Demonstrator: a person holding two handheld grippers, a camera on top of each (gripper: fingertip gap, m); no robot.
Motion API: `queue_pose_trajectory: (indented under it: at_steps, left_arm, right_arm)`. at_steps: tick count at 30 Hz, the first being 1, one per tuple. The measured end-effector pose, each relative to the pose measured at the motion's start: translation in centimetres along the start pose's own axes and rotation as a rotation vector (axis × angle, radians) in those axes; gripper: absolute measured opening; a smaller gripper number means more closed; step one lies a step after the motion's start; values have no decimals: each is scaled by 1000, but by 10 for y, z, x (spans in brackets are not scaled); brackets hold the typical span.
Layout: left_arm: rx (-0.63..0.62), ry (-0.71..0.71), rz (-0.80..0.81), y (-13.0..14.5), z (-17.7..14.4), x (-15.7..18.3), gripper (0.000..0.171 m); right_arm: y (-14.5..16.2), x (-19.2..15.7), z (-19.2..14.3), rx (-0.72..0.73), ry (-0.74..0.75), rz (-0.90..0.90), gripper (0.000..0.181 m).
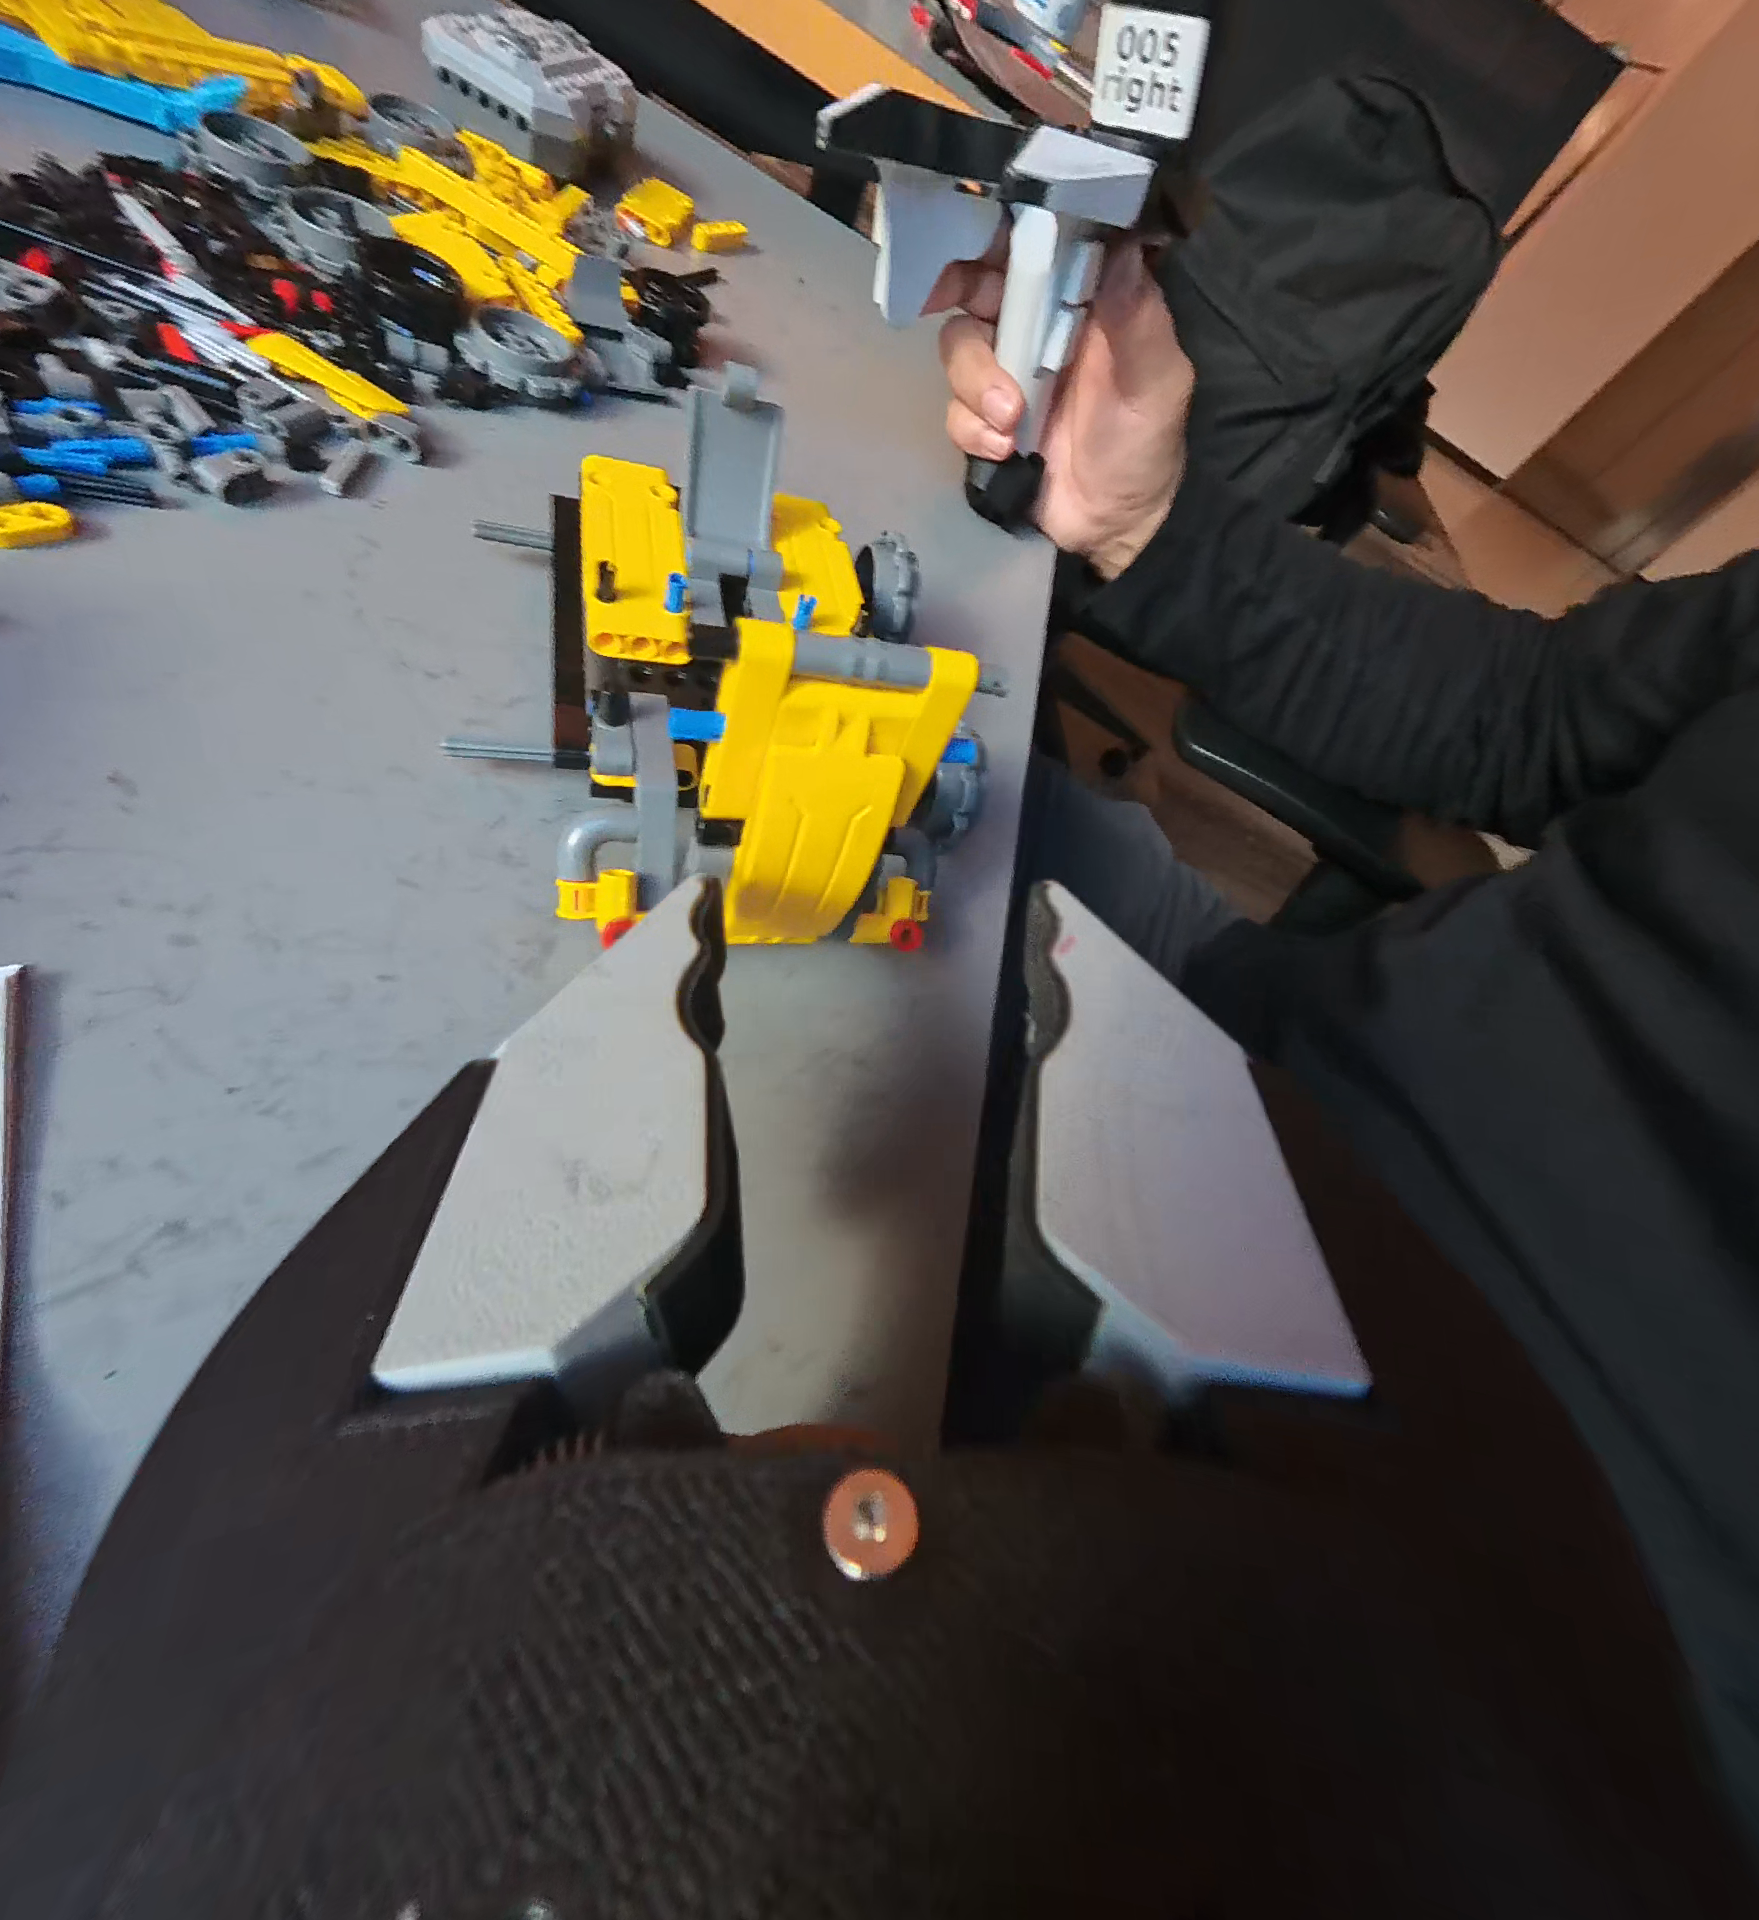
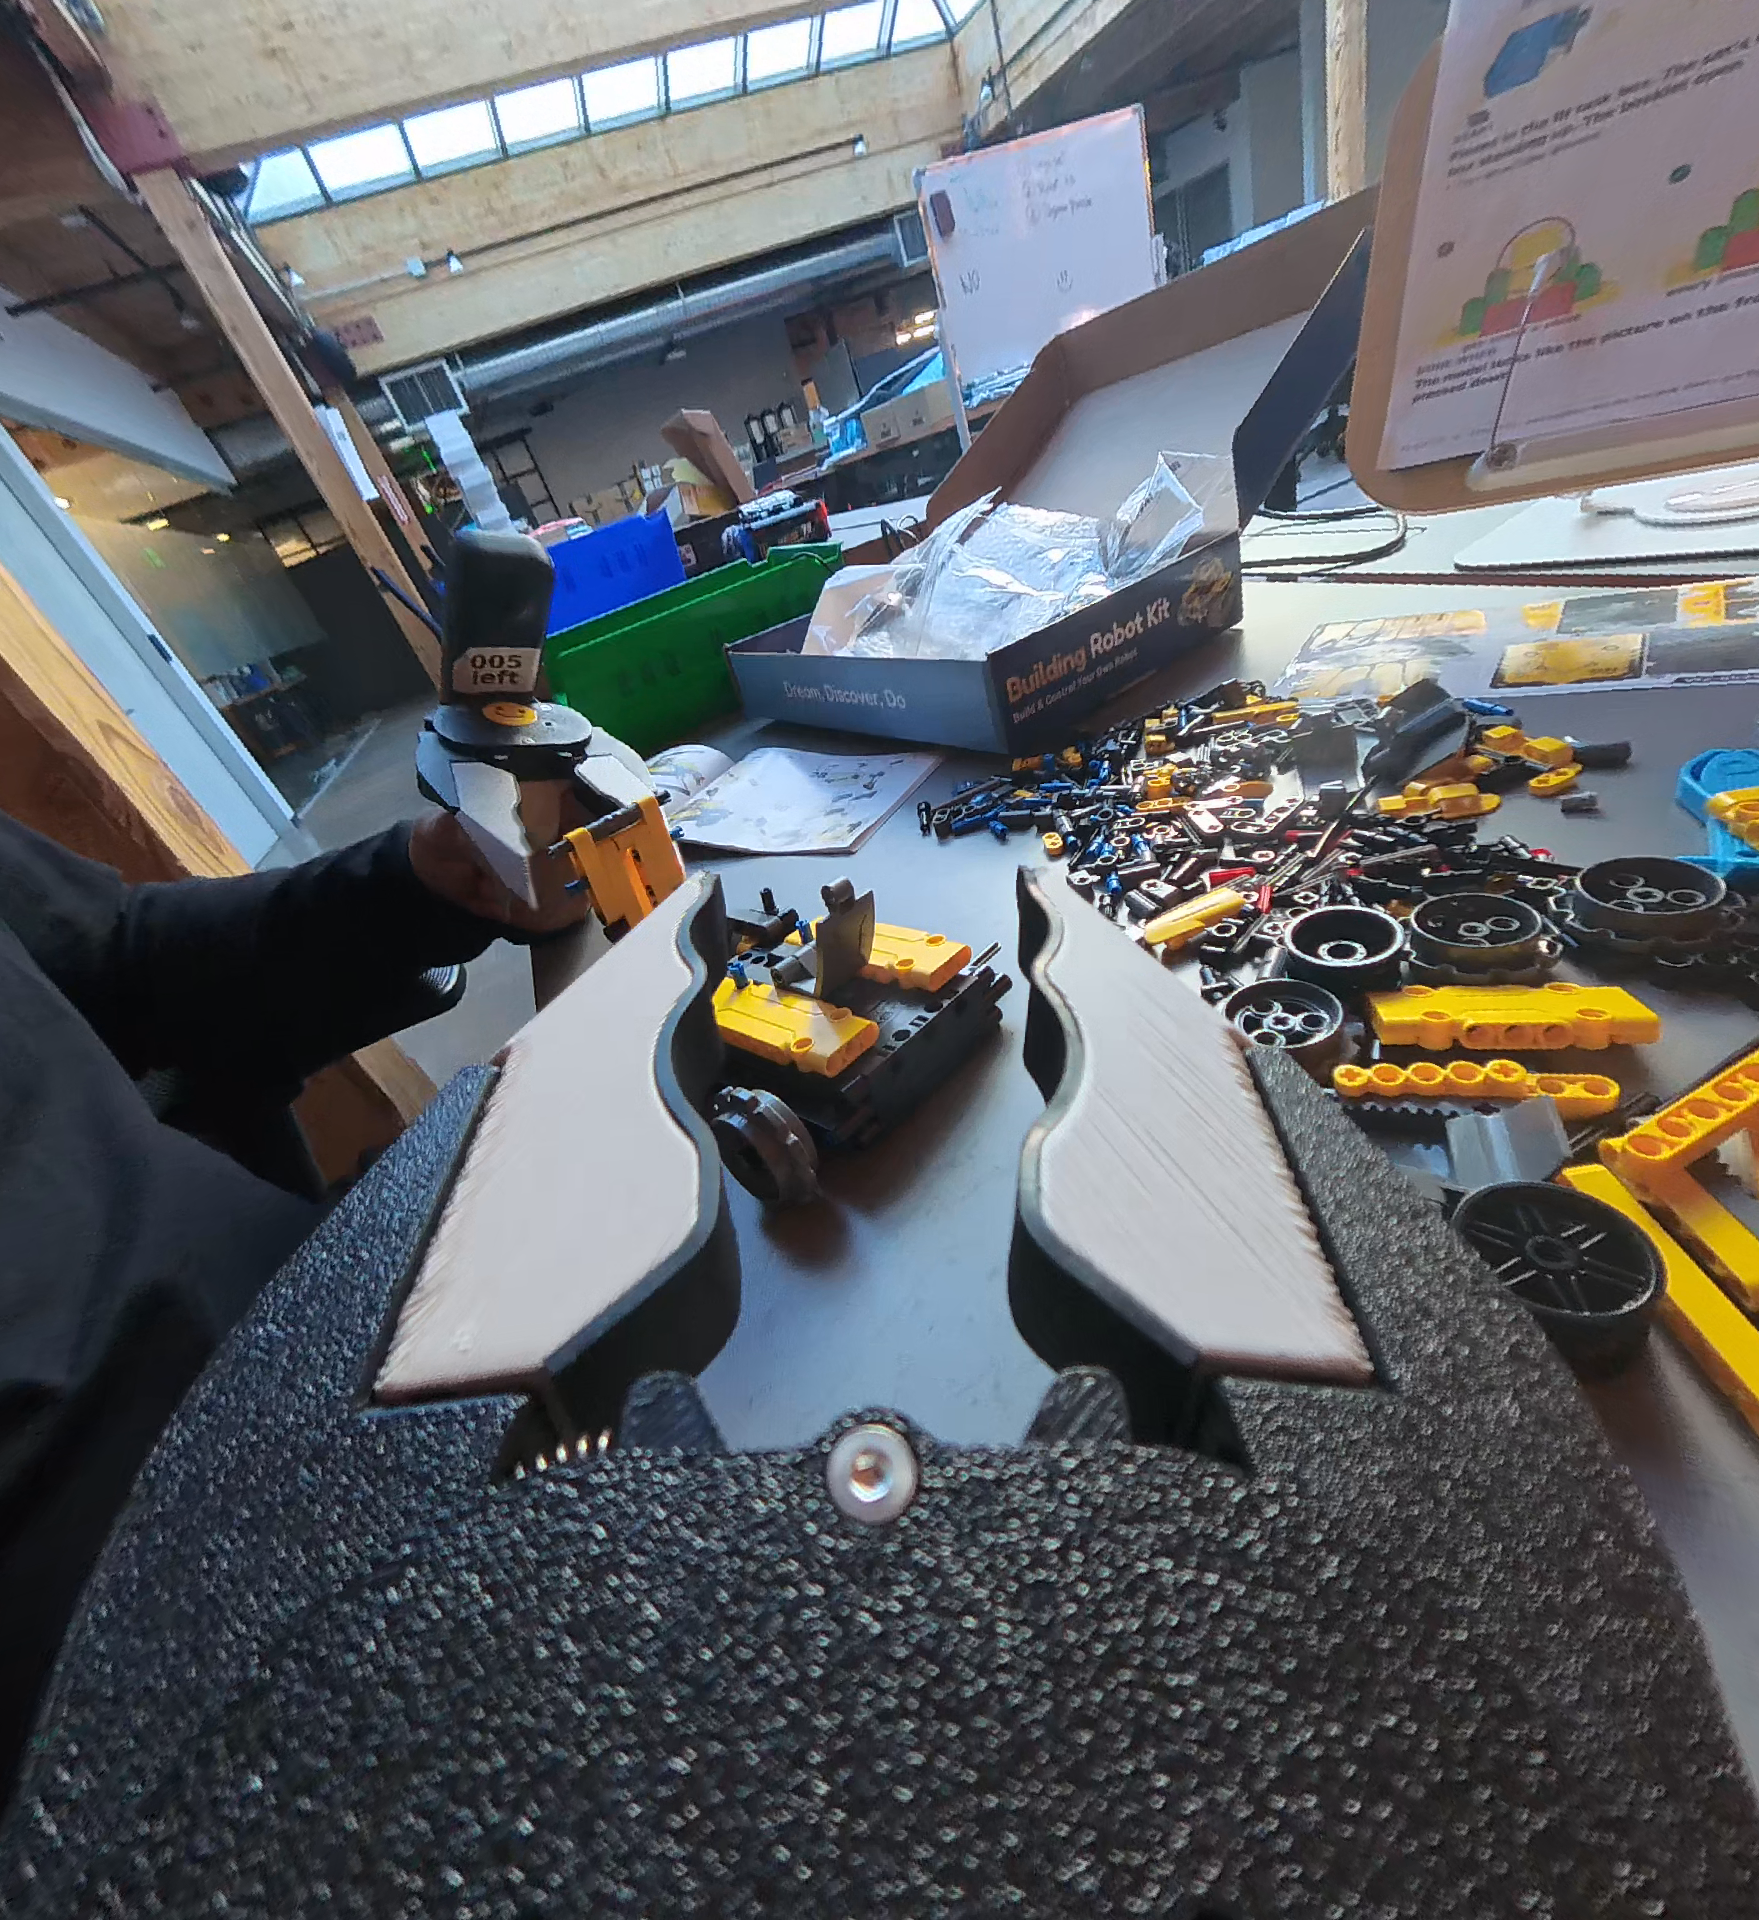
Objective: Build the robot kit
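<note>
My left gripper is open, low over the grey table near its edge. A yellow block sub-assembly with red pins stands right at its fingertips and overlaps the left tip, with a gap to the right finger. Behind it is a chassis with yellow panels and an upright grey seat. My right gripper is open, with the chassis on the table between and beyond its fingers. The left gripper also shows at the left of the right wrist view, beside the yellow sub-assembly.
A pile of loose yellow, black and blue parts with several wheels fills the right. An open kit box with plastic bags and a booklet lie behind. The table edge borders a person's black sleeve. The gap from one gripper's tips to the other's is roughly 20 cm.
</note>
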State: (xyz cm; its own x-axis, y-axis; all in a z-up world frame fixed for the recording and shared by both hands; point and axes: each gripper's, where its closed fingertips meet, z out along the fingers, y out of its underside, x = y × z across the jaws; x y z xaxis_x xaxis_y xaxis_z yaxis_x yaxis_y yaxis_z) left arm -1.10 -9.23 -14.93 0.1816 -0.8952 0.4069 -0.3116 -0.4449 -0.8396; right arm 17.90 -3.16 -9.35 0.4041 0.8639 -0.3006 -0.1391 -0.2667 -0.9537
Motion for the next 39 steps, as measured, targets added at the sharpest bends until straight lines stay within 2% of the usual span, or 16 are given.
queue_pose_trajectory:
  at_steps: [4,8,10,16,21,27,33,37,39]
  left_arm:
    - [-36,57,-25,4,5,4,57]
    - [-5,41,46,-1,6,9,62]
    - [1,36,87,-2,7,13,52]
    - [-23,-1,145,1,11,14,53]
    - [13,16,89,-4,7,10,52]
    - [12,-39,-74,-4,6,-12,54]
    - [12,-92,-48,3,-8,-14,55]
    - [-18,-31,-13,6,-14,-11,52]
    - [-69,49,-40,11,-9,-6,51]
  right_arm:
    - [1,-1,1,-9,-10,4,56]
    - [5,-3,5,-35,-22,2,55]
    - [7,-3,6,-46,-12,-16,56]
    - [12,-6,10,-86,1,-59,55]
    - [11,-5,9,-76,-4,-43,55]
    - [12,-5,10,-88,1,-48,55]
    - [26,-20,19,-172,-74,-41,55]
    - [25,-19,20,-167,-56,-56,54]
    - [23,-15,20,-156,-34,-60,53]
